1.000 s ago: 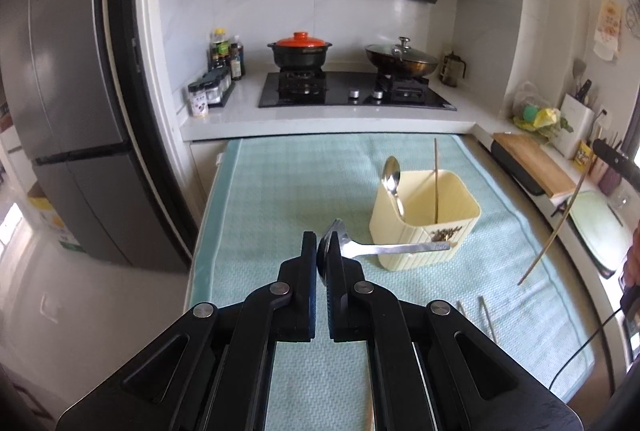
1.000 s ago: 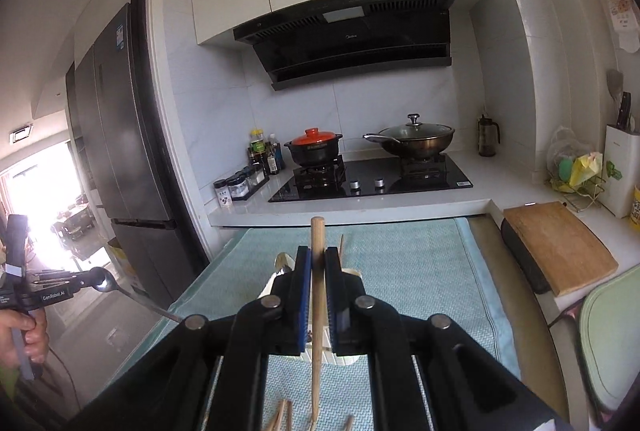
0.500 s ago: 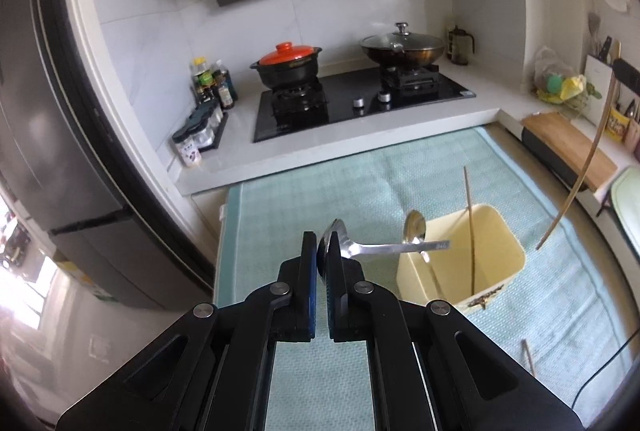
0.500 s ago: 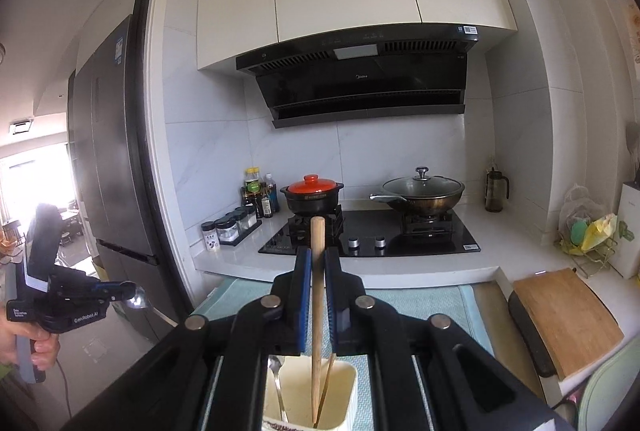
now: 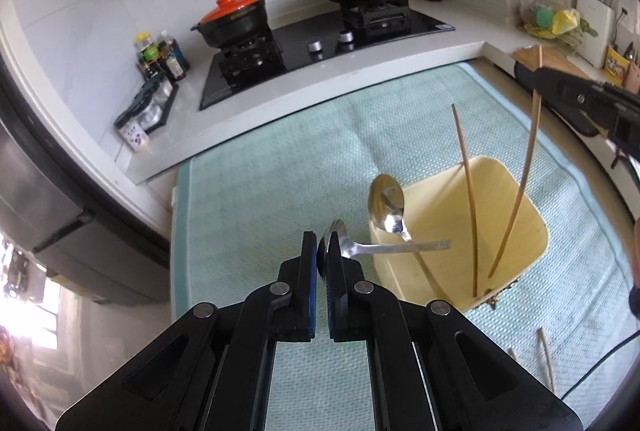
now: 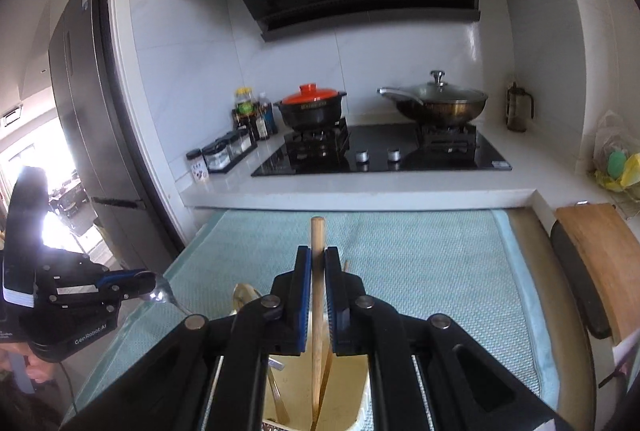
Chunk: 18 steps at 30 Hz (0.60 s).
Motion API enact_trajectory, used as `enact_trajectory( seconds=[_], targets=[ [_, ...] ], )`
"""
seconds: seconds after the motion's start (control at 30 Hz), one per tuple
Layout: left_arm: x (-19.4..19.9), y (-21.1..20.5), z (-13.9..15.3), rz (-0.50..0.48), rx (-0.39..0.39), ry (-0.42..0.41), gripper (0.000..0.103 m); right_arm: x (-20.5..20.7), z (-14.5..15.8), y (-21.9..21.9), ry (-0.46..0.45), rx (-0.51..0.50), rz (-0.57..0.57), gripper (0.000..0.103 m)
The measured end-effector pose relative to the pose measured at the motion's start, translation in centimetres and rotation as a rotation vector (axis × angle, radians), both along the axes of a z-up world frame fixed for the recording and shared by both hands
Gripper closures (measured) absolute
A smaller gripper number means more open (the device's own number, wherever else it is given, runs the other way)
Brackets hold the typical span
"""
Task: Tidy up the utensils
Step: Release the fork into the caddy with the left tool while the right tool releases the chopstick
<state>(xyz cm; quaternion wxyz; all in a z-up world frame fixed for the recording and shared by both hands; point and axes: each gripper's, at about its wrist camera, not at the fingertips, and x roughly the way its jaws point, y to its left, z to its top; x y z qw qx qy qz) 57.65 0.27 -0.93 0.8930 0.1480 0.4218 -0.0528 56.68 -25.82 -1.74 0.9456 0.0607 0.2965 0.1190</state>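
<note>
My left gripper (image 5: 322, 251) is clamped on a steel spoon (image 5: 384, 248) over the yellow utensil holder (image 5: 516, 187); my right gripper (image 6: 317, 263) pinches a wooden chopstick (image 6: 317, 295) reaching down into the holder.

The holder (image 5: 520, 231), on the mat (image 5: 280, 171) before the stove (image 5: 320, 43), contains 1 spoon (image 5: 387, 205).
</note>
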Motion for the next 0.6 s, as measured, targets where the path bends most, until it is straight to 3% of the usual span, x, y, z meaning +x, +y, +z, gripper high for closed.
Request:
enact_trajectory(
  seconds=[0.27,0.43,0.47,0.53,0.6],
  targets=[
    [1.3,-0.2,-2.3,-0.011,-0.084,0.069,0.100,1.9,-4.3,-0.1,0.173,0.043,0.016,0.095],
    [1.5,0.0,-2.5,-0.024,-0.159,0.088,0.089,2.1,-4.5,-0.4,0.223,0.065,0.005,0.093],
    [1.4,-0.1,-2.4,-0.024,-0.166,0.085,0.086,2.0,-4.4,-0.4,0.220,0.061,0.004,0.093],
    [1.1,-0.1,-2.0,-0.023,-0.174,0.064,0.071,1.7,-4.0,-0.4,0.214,0.056,0.006,0.092],
    [0.7,0.0,-1.5,-0.017,-0.183,0.041,0.050,1.2,-3.4,-0.3,0.205,0.052,0.007,0.088]
  ],
)
